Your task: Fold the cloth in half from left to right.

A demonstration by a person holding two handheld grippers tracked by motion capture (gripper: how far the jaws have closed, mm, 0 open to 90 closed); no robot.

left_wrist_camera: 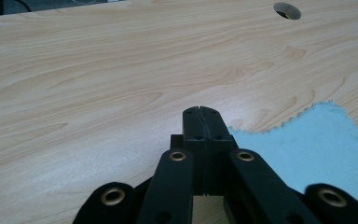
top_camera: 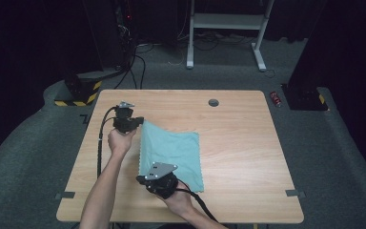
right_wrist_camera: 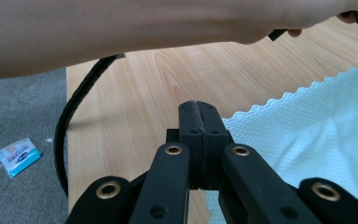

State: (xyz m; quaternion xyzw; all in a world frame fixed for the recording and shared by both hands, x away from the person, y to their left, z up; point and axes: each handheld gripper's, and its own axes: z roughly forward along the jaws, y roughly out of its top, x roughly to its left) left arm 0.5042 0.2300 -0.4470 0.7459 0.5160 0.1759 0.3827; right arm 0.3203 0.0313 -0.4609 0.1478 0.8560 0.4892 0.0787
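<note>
Cloth [top_camera: 171,152]: one; grippers: two, both closed.

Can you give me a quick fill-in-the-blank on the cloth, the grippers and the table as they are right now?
1. The light blue cloth lies on a table whose top is made of ____.
2. The left gripper has its jaws ____.
3. The right gripper sits at the cloth's ____ left corner, as the high view shows it.
4. The round hole in the table lies toward its ____ edge.

Missing words: wood; shut; near; far
</note>
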